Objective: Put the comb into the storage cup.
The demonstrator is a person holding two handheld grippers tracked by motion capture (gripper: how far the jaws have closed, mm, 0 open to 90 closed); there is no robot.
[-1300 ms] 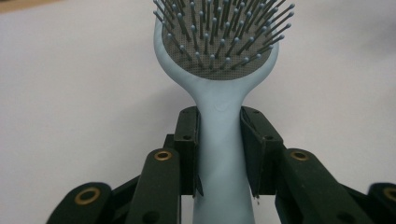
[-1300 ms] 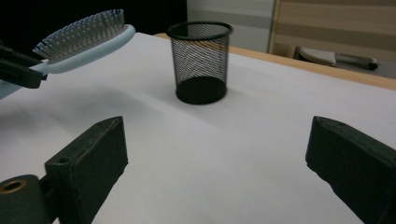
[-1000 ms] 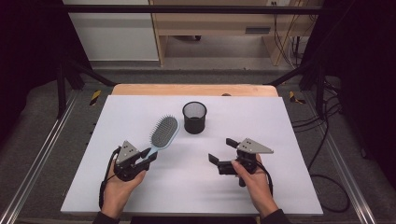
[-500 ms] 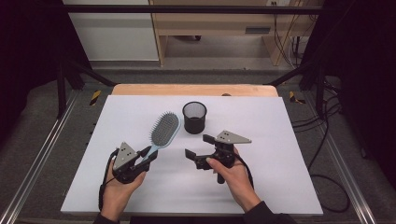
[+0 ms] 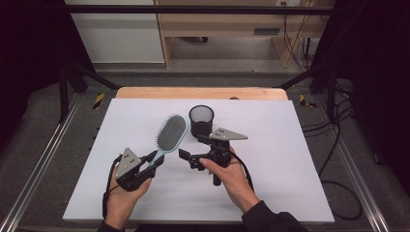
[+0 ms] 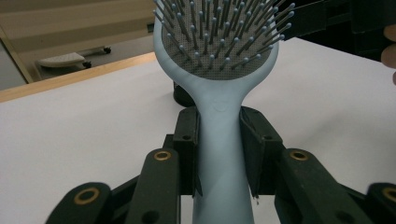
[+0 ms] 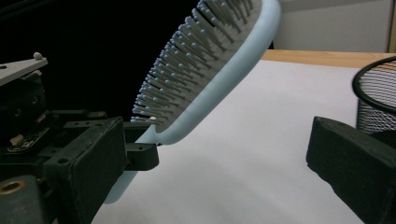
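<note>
A pale blue hairbrush (image 5: 171, 133) with grey bristles is held up off the white table, head pointing away and bristles up. My left gripper (image 5: 153, 158) is shut on its handle; in the left gripper view the two black pads (image 6: 187, 149) press both sides of the handle (image 6: 222, 140). My right gripper (image 5: 192, 148) hovers just right of the brush with its jaws wide apart and nothing in them. In the right gripper view the brush head (image 7: 219, 70) slants across between its own jaws (image 7: 224, 163), touching neither.
A black mesh cup (image 5: 201, 121) stands upright behind the right gripper, seen too at the right edge (image 7: 378, 102). The white tabletop (image 5: 290, 159) spreads to the right and front. A wooden strip (image 5: 145, 93) borders the far side.
My right gripper has moved left and slightly up, from the table's right half to beside the brush. The left gripper and brush have stayed put.
</note>
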